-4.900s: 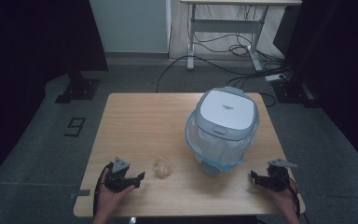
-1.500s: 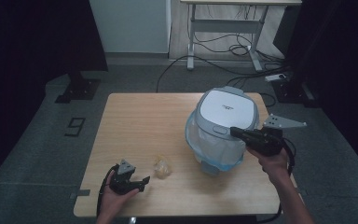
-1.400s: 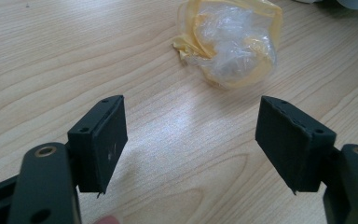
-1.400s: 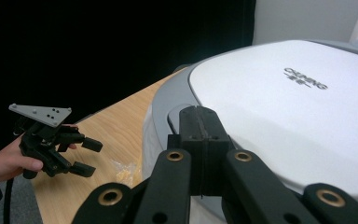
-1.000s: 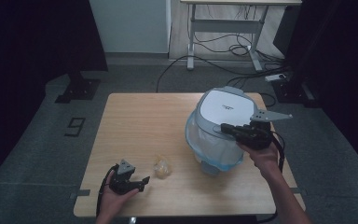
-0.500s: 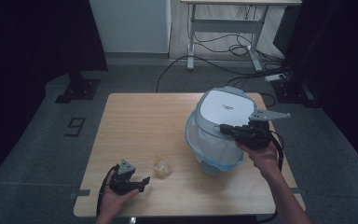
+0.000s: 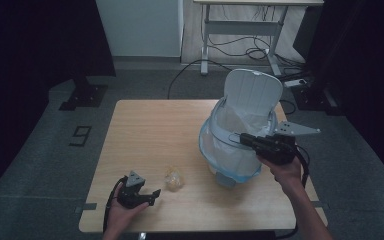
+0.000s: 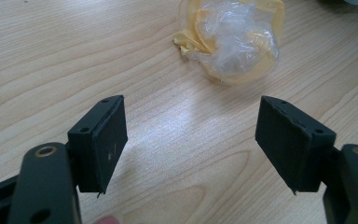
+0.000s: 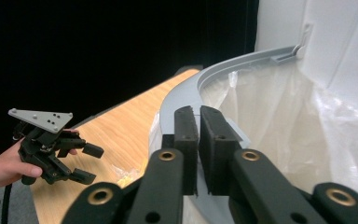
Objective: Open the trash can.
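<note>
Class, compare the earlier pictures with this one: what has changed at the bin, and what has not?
The bin's lid has swung up and now stands open. The right gripper, which came from the table edge to the bin, sits at its rim, jaws just opening slightly, nothing between them. The left gripper, open, and the wrapper stayed put.

The bin (image 7: 232,145) at centre right is pale blue-grey with a white lid (image 7: 252,92) and a cloudy white liner (image 7: 240,127). The table (image 7: 150,130) is light wood with fine grain. At lower centre, the crumpled wrapper (image 8: 230,39) is clear with yellow. Both grippers, lower left (image 7: 152,196) and right (image 7: 244,138), are black, topped with grey plates.
</note>
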The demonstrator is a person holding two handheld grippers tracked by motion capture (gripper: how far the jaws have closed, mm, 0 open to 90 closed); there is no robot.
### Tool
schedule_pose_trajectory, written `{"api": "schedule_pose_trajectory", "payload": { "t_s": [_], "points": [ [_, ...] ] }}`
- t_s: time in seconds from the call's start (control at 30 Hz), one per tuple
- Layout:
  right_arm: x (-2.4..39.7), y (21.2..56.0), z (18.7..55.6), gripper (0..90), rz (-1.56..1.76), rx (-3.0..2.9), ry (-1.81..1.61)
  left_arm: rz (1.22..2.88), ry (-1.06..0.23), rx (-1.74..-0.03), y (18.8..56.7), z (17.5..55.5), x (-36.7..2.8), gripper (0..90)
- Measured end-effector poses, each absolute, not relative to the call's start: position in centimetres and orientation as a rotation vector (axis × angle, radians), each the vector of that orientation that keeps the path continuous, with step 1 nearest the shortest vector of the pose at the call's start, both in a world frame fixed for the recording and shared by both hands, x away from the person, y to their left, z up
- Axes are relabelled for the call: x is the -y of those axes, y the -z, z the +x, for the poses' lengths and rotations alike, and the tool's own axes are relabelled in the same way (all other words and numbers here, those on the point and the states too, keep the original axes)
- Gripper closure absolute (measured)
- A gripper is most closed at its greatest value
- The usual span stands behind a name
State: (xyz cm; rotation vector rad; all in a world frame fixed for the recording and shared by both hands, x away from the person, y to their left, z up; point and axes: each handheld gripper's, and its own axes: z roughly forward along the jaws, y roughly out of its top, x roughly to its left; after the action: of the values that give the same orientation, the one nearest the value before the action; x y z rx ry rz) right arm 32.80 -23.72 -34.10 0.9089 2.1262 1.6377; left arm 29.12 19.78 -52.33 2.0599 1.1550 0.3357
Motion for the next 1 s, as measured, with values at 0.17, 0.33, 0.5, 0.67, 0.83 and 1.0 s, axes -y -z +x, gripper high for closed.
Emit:
{"api": "schedule_pose_trajectory", "payload": {
  "t_s": [0.17, 0.33, 0.5, 0.67, 0.83, 1.0],
  "points": [
    [25.8, 34.7, 30.0, 57.9, 0.817, -2.060, -1.614, 2.059, -0.332, -1.156, 52.3, 29.1, -19.7, 24.9],
    [27.6, 35.9, 28.6, 44.6, 0.842, -2.014, -1.626, 2.062, -0.331, -1.157, 52.3, 29.1, -19.6, 24.9],
    [29.7, 38.4, 27.8, 35.7, 0.901, -1.980, -1.632, 2.066, -0.327, -1.160, 52.4, 29.1, -19.5, 25.2],
    [31.2, 42.0, 27.8, 33.0, 1.005, -1.993, -1.609, 2.068, -0.324, -1.159, 52.5, 29.1, -19.4, 26.0],
    [32.6, 46.3, 28.1, 32.2, 1.123, -2.007, -1.534, 2.066, -0.324, -1.162, 52.5, 29.1, -19.4, 26.0],
    [33.4, 49.1, 28.5, 32.2, 1.196, -2.020, -1.466, 2.066, -0.321, -1.161, 52.5, 29.1, -19.4, 26.0]
  ]
}}
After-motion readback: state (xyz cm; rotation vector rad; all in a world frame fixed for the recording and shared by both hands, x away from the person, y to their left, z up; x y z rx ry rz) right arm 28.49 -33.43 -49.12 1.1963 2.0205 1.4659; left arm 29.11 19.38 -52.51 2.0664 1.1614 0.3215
